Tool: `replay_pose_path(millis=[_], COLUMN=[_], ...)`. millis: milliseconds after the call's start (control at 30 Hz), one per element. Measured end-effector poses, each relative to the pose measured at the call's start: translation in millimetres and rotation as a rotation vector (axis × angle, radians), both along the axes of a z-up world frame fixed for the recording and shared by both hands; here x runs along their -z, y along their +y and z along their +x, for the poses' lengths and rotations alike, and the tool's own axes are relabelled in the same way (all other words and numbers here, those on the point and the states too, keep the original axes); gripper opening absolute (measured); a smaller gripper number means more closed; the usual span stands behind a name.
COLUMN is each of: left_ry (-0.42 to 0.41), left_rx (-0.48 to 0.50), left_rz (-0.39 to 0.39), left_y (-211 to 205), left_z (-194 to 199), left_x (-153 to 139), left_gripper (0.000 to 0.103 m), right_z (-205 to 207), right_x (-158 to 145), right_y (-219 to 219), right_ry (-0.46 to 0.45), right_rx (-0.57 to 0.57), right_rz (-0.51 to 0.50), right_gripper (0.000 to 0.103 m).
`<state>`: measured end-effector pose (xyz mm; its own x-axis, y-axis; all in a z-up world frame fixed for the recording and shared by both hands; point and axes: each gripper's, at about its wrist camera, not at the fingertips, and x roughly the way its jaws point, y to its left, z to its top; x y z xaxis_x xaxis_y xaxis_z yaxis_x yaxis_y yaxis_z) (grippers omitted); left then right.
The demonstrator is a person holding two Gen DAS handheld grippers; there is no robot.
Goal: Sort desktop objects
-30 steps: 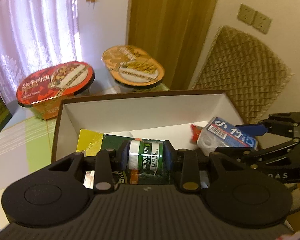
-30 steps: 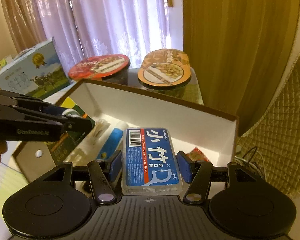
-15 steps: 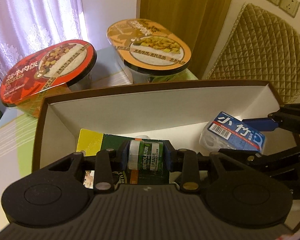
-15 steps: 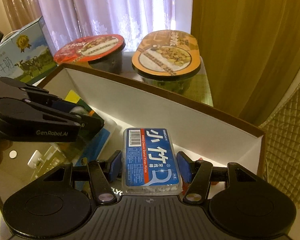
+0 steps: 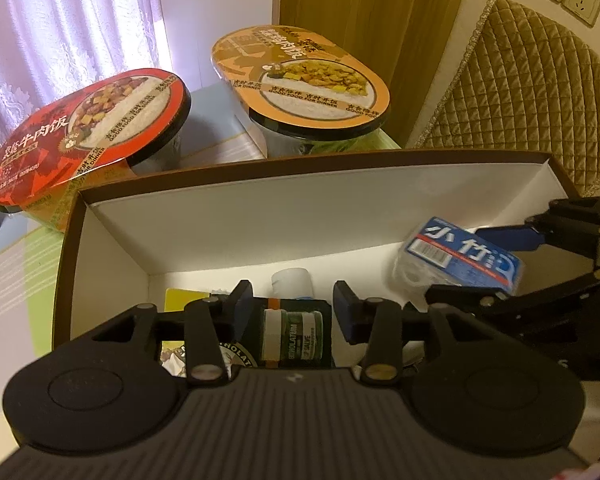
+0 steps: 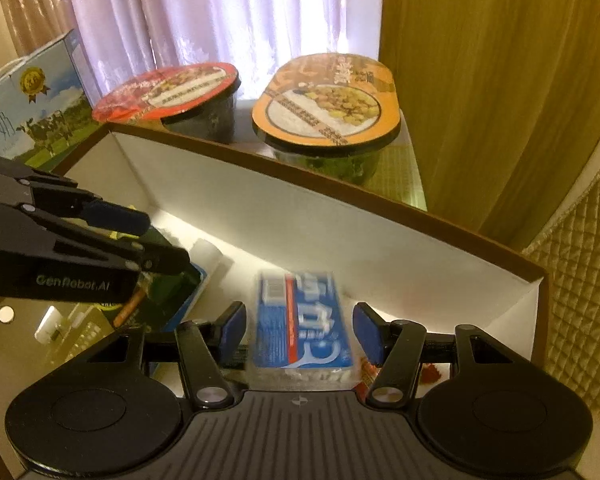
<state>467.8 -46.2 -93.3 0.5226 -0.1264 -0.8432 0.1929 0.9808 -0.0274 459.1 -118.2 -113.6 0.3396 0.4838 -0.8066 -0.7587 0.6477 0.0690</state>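
— Jars first: where is the lip salve?

— Inside the box [image 5: 260, 216], lying on its side on a dark green packet. My left hand-held gripper [image 5: 294, 312] stands spread wide above the lip salve jar [image 5: 292, 334], with clear gaps on both sides, so I hold nothing there.

— And the right one?

— My right hand-held gripper [image 6: 298, 328] is just as wide, and its blue pads [image 6: 367, 332] are off the floss pick box [image 6: 302, 320]. That box looks blurred in my right view, so I judge it is dropping or settling toward the right end of the box. In the left view it seems to hang tilted near the right wall.

— What could go wrong?

— The floss picks could land on an edge and lean against the white wall, or come down on the small red sachet [image 6: 432, 372] lying below. If I lift out crooked, a finger could also catch the brown rim and drag the whole box across the desk.

— Anything on the left side?

— The jar is round and on its side, on a slick packet; a nudge from my pads would roll it away. My two tools are close together too, so pulling out at once risks knocking them. Behind the box, the red meal bowl [image 5: 88, 136] and the orange meal bowl [image 5: 300, 76] stand just beside the far wall, and a shove would push into them.
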Motion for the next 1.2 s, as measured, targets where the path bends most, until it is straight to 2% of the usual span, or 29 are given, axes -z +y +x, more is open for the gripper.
replay_pose_path(millis=[167, 333, 367, 500, 600, 733, 767, 1000, 1200], left_ry=[-0.013, -0.027, -0.03, -0.045, -0.059, -0.073, -0.082, -0.124, -0.165], left_rx=[0.013, 0.011, 0.008, -0.009, -0.022, -0.035, -0.04, -0.078, -0.101], left_rz=[0.018, 0.015, 0.015, 0.019, 0.012, 0.013, 0.016, 0.016, 0.035], left_y=[-1, 2, 2, 5, 8, 8, 8, 7, 3], left_z=[-5, -15, -17, -29, -42, -60, -65, -102, -140], left_x=[-5, -15, -17, -26, -35, -47, -50, -73, -88], left_gripper=[0.048, 0.058, 0.062, 0.066, 0.076, 0.079, 0.083, 0.087, 0.092], right_z=[-3, -17, -21, -38, -52, -74, -79, -116, -144], right_x=[-10, -24, -27, -37, -45, -54, -57, -73, -79], right_y=[-9, -25, -29, -42, -51, -59, -61, -79, -93], right_ry=[-0.005, -0.02, -0.023, -0.025, -0.02, -0.025, -0.032, -0.075, -0.071], right_rx=[0.026, 0.027, 0.029, 0.052, 0.077, 0.098, 0.101, 0.15, 0.175], right_rz=[0.028, 0.05, 0.057, 0.082, 0.105, 0.116, 0.121, 0.142, 0.173], right_gripper=[0.074, 0.09, 0.091, 0.101, 0.101, 0.101, 0.101, 0.101, 0.101])
